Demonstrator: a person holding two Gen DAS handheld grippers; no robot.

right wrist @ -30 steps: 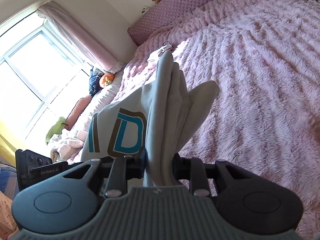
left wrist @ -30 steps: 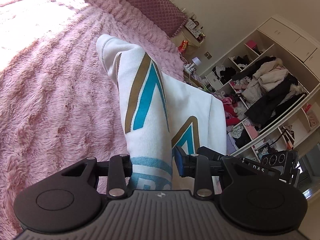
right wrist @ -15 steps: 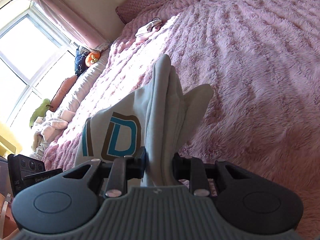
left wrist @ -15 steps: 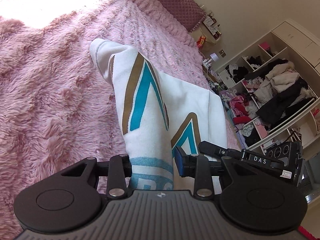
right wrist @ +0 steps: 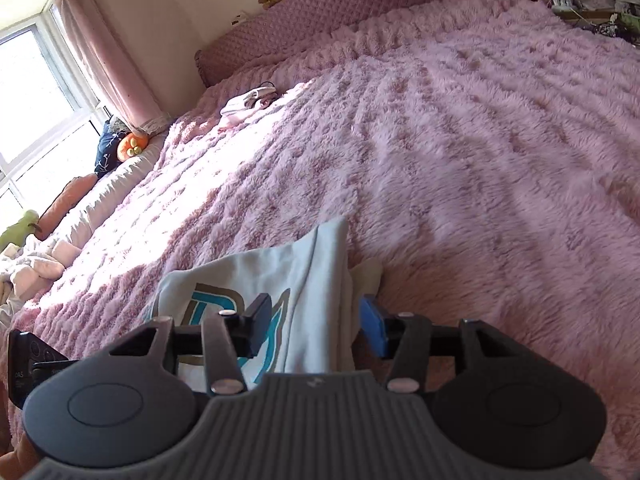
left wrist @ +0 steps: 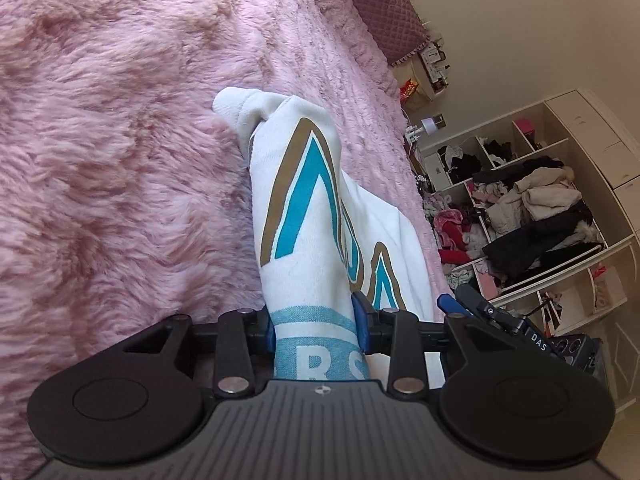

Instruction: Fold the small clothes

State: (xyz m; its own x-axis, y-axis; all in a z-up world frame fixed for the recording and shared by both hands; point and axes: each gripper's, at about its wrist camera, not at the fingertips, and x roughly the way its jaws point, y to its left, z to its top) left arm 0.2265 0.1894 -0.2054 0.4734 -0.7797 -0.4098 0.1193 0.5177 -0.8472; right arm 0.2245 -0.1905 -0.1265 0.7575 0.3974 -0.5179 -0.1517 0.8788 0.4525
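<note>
**Sweatshirt down on the bed, R grip let go**

My L gripper (left wrist: 316, 330) is clamped on the white sweatshirt (left wrist: 304, 216), which lies on the pink fluffy blanket (left wrist: 120, 160). My R gripper (right wrist: 316, 330) has just been opening; fabric sits btwn the jaws, pads clear of it. Cluttered shelves (left wrist: 532, 208) off to the side; small pink item (right wrist: 248, 102) well apart near the headboard (right wrist: 340, 12).

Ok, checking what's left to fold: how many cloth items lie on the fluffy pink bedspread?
2: the white sweatshirt with teal-and-gold lettering at the near edge, and a small pale pink bundle far back in the sunlight. Others may lie out of view.
</note>
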